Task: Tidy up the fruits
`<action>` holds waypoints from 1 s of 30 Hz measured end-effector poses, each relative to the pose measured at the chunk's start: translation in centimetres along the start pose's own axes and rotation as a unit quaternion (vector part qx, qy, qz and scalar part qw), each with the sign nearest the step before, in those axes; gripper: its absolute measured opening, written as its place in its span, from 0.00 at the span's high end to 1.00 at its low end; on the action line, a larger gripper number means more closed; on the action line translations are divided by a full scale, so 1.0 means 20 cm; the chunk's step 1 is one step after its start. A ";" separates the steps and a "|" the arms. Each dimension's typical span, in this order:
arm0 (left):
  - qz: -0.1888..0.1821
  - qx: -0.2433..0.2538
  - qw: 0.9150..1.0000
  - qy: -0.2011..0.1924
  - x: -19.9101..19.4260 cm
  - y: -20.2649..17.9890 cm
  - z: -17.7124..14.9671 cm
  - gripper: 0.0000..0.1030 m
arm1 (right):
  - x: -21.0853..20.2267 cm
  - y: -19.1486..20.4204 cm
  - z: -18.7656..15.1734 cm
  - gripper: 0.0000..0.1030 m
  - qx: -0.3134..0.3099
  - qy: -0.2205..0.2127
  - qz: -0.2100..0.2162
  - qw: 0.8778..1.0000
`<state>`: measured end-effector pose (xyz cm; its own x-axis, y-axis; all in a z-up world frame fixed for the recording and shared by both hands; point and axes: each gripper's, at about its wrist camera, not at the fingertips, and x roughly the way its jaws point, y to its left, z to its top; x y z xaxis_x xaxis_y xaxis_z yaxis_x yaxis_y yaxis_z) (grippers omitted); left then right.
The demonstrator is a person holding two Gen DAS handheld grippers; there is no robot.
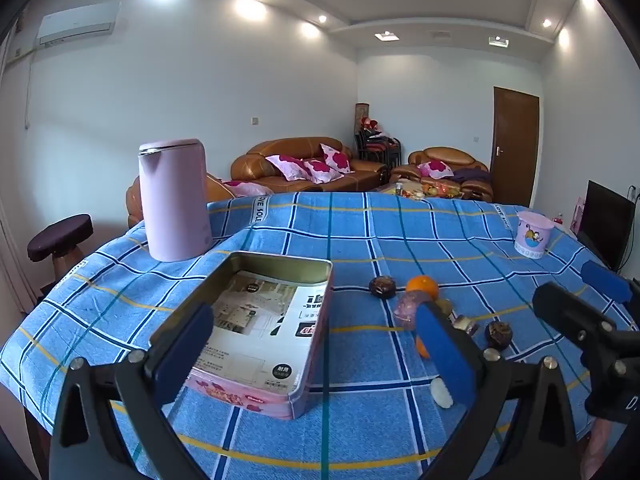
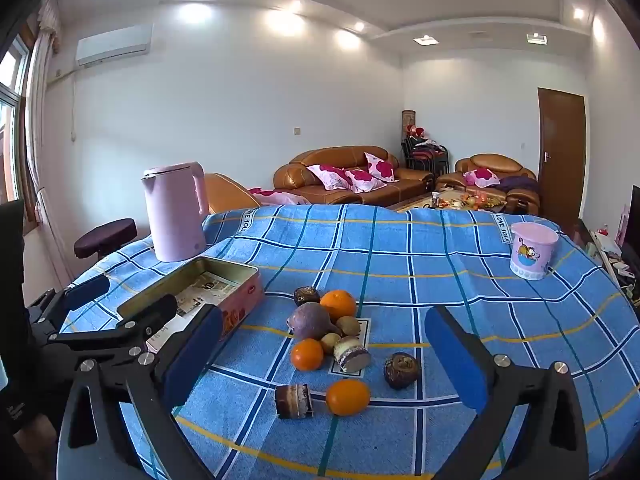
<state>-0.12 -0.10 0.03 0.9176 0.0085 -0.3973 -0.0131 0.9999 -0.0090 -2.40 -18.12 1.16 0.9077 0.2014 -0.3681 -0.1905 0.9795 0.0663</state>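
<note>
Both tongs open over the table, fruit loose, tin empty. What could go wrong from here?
1. The nearest orange is round and may roll off the tablecloth if the right tongs nudge it.
2. Cake pieces lie among the fruit and could get grabbed by mistake.
3. The pink tin is shallow; dropped fruit may bounce out.

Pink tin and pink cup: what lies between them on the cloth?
The fruit pile, near the pink tin; then bare checked cloth up to the pink cup, in the right wrist view.
</note>
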 end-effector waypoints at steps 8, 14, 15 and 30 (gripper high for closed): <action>0.006 0.002 1.000 0.003 -0.02 -0.04 0.00 0.00 | 0.00 0.00 0.00 0.01 -0.002 0.002 0.001 1.000; 0.003 -0.005 1.000 0.008 0.02 0.02 -0.01 0.00 | -0.01 0.00 0.00 0.01 -0.001 0.003 0.002 1.000; 0.003 -0.005 1.000 0.008 0.02 0.02 -0.01 0.00 | -0.01 0.00 0.00 0.01 -0.002 0.003 0.002 1.000; 0.005 -0.006 1.000 0.010 0.02 0.06 -0.01 0.00 | 0.00 0.02 -0.01 0.01 -0.001 0.006 0.006 1.000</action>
<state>0.17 1.15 -0.31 0.9096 0.0172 -0.4151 -0.0267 0.9995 -0.0170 -2.53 -17.74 0.97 0.9012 0.2125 -0.3777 -0.2018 0.9771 0.0681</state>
